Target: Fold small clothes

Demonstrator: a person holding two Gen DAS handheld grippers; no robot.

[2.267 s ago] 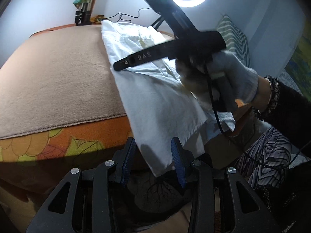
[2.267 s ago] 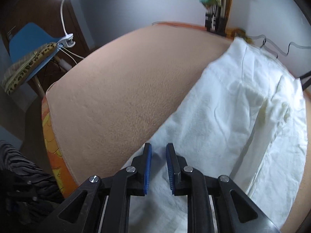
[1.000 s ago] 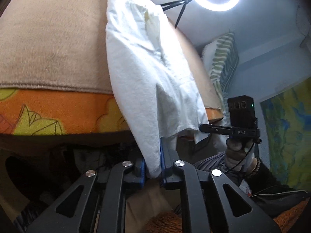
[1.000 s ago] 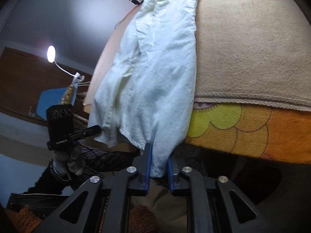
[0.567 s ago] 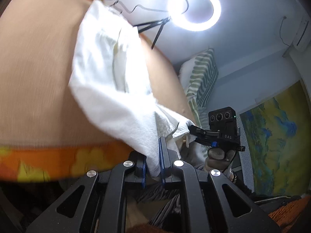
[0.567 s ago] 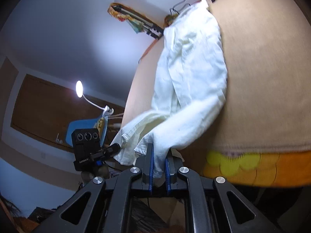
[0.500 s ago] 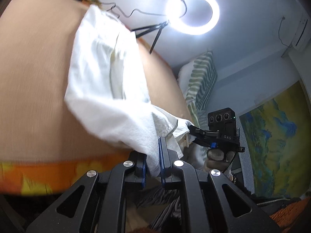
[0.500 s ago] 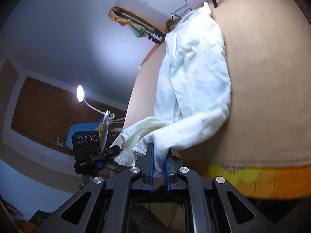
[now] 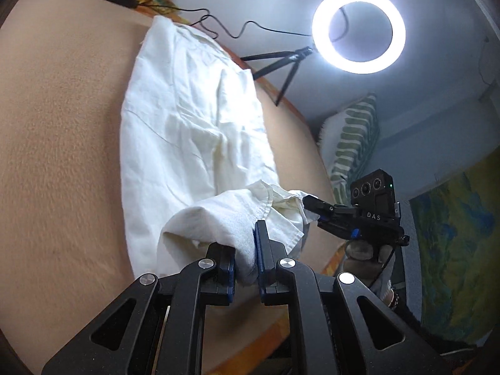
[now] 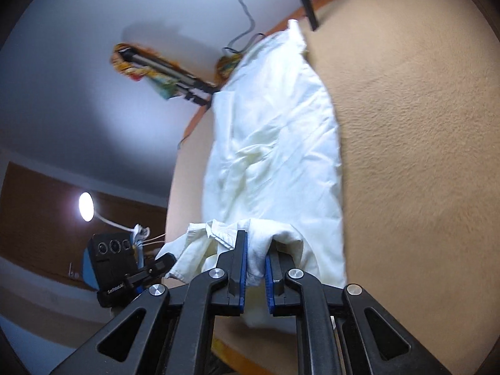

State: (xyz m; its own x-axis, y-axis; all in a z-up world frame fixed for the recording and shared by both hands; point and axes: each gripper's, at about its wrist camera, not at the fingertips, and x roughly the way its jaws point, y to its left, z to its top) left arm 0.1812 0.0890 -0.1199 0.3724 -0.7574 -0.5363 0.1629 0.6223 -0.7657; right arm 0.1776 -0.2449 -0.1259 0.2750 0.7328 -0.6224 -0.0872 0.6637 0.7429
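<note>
1. Your left gripper [image 9: 247, 265] sits at six o'clock in the left wrist view. Its jaws are pinching one lower corner of the white garment [image 9: 187, 131], with cloth bunched between the blue pads [image 9: 260, 243].
2. Your right gripper [image 10: 254, 265] sits at six o'clock in the right wrist view. Its jaws are also clamped on a fold of the white garment [image 10: 275, 143], at the other lower corner.
3. The garment lies lengthwise on the tan blanket [image 9: 56, 125] of a bed. It runs from twelve o'clock down toward the grippers, and its near hem is lifted off the blanket and curled over itself.
4. In the left wrist view, your right gripper [image 9: 307, 201] appears at four o'clock. Its tip touches the raised hem, and your gloved hand [image 9: 362, 250] is below it on the handle.
5. In the right wrist view, your left gripper [image 10: 165, 261] appears at eight o'clock, its tip at the garment's edge.
6. A lit ring light [image 9: 359, 29] on a small tripod stands at one o'clock in the left wrist view. A striped pillow [image 9: 353, 143] lies at three o'clock.
7. A lit lamp [image 10: 86, 206] glows at nine o'clock in the right wrist view.
</note>
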